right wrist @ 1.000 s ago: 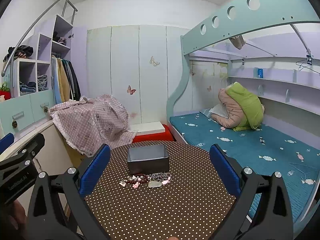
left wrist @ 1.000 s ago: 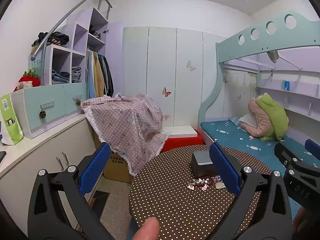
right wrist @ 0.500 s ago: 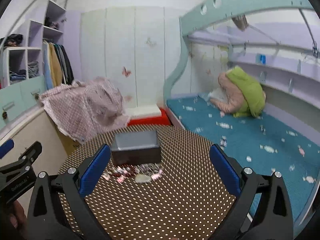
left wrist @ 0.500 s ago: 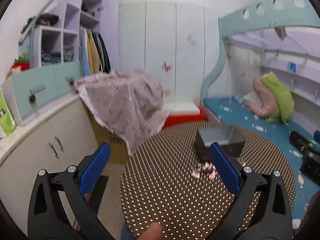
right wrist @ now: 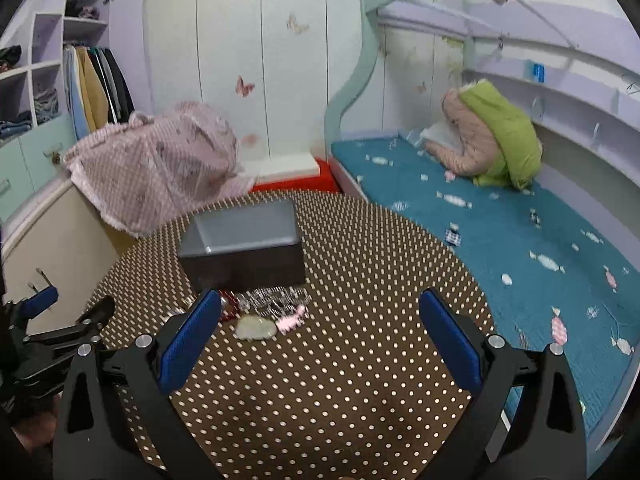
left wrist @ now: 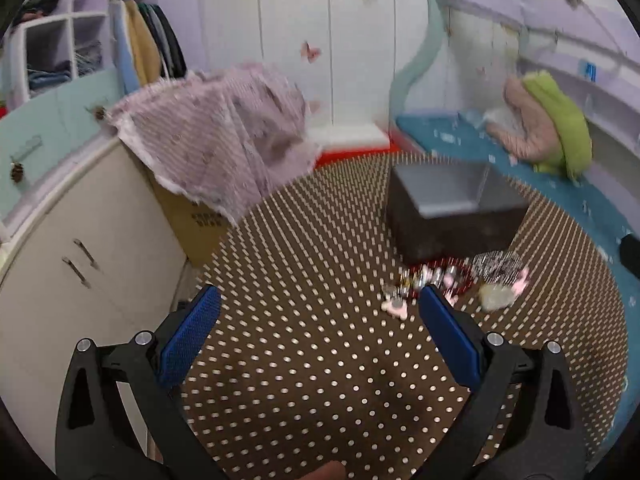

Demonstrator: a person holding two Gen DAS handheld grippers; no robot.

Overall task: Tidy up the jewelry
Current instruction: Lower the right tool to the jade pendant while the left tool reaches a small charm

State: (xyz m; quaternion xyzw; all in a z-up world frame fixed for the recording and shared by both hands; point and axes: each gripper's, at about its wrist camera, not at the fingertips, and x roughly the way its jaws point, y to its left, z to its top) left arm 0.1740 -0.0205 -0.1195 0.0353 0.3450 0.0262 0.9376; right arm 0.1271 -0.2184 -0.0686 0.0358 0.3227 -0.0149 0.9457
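Observation:
A dark open box (left wrist: 452,208) (right wrist: 244,246) with a grey inside stands on the round brown polka-dot table (left wrist: 320,360) (right wrist: 340,360). In front of the box lies a small heap of jewelry (left wrist: 452,284) (right wrist: 268,308): pink pieces, silver chain, red beads and a pale green stone (right wrist: 254,328). My left gripper (left wrist: 316,344) is open above the table, its right finger just short of the heap. My right gripper (right wrist: 320,344) is open too, its left finger beside the heap. Both hold nothing.
A pink checked cloth (left wrist: 224,148) drapes over a cardboard box left of the table. White cabinets (left wrist: 80,248) stand at the left. A bunk bed with a teal mattress (right wrist: 500,232) and a green-pink bundle (right wrist: 492,140) lies to the right. The left gripper (right wrist: 56,340) shows at the right view's left edge.
Both grippers have tilted down and moved in toward the table, so the box and the jewelry heap now look larger and closer. Both stay open.

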